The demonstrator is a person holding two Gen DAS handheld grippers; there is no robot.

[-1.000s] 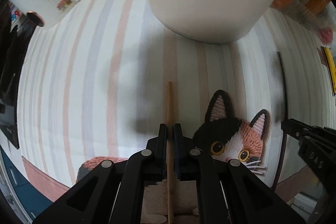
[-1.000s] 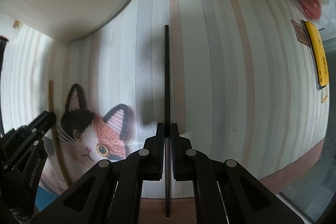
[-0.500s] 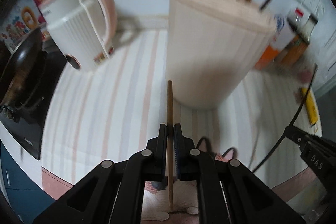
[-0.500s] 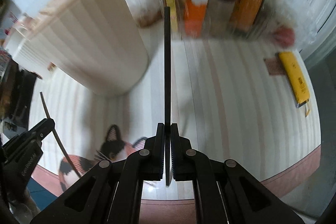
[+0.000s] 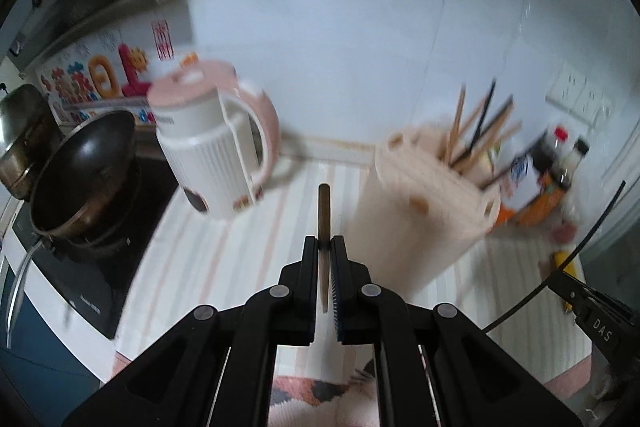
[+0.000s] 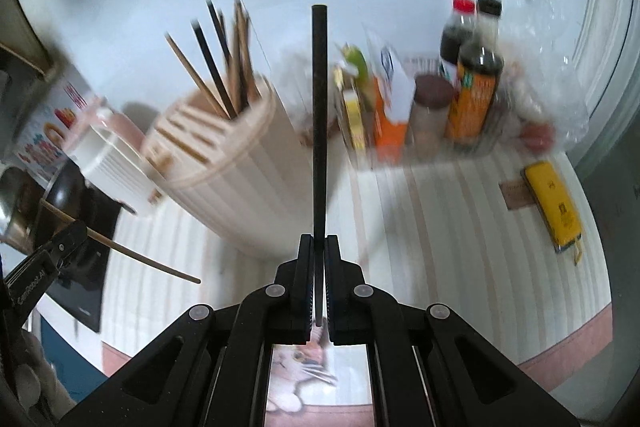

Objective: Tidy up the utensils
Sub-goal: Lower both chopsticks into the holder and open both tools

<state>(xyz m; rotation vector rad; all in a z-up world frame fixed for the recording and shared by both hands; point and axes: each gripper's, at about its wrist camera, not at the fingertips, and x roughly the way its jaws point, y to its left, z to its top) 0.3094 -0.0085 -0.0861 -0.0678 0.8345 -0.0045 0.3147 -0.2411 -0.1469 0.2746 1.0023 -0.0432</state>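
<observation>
My left gripper [image 5: 325,242] is shut on a brown wooden chopstick [image 5: 323,211], held in the air and pointing forward. My right gripper [image 6: 319,241] is shut on a black chopstick [image 6: 319,123], also held in the air. A cream ribbed utensil holder [image 5: 420,211] stands on the striped cloth to the right of the left gripper, with several chopsticks [image 5: 476,123] sticking out. In the right wrist view the holder [image 6: 228,163] is left of the black chopstick. The left gripper [image 6: 60,247] and its wooden chopstick [image 6: 132,255] show at that view's left edge.
A pink and white kettle [image 5: 216,155] stands left of the holder, beside a black wok [image 5: 80,167] on a stove. Sauce bottles [image 6: 472,83] and boxes line the wall. A yellow tool [image 6: 554,203] lies at right. A cat-face mat [image 6: 300,375] lies below the grippers.
Both grippers have risen and tilted up from the cloth, each carrying its chopstick. The holder's top and the wall have come into view.
</observation>
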